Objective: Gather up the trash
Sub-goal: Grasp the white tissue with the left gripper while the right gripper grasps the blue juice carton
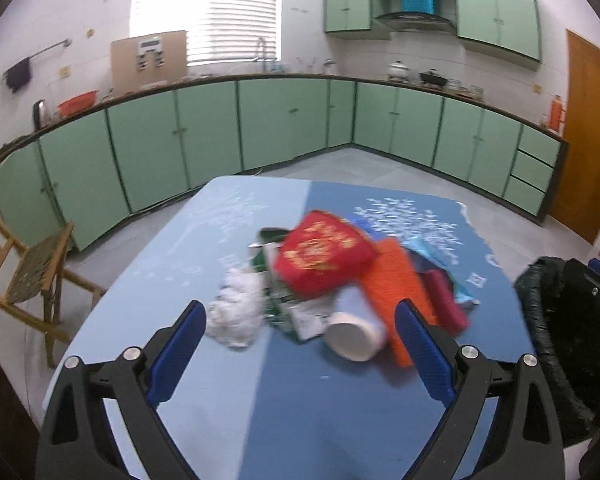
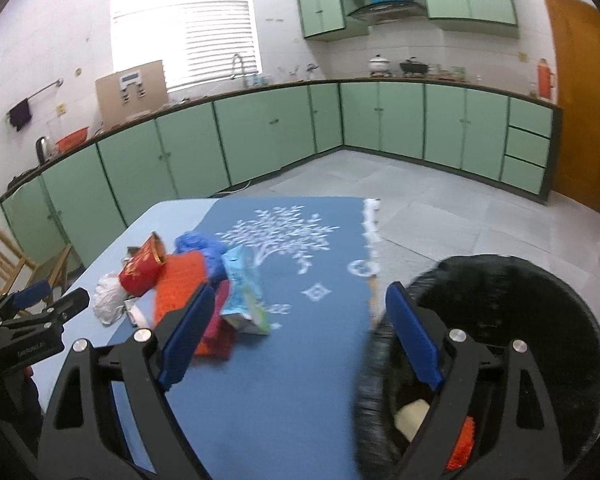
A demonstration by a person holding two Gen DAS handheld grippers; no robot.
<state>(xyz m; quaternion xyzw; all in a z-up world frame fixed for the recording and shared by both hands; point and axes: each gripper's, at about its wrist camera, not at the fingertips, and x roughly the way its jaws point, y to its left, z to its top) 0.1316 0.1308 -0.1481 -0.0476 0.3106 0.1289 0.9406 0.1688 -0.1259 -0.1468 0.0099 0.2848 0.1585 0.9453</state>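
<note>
Left wrist view: left gripper (image 1: 300, 342) wide open, empty, white cylindrical paper cup (image 1: 354, 334) lying just ahead, mouth toward it, on blue tabletop (image 1: 320, 412). Right gripper (image 2: 296, 340) wide, empty, beside black-lined trash bin (image 2: 540, 320).

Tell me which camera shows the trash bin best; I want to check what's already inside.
The right wrist view: the black-lined trash bin opens toward it, showing pale and orange items inside. The left wrist view catches only its outer side at the right edge.

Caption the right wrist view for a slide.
Open right gripper above the table, between the trash pile and the bin.
</note>
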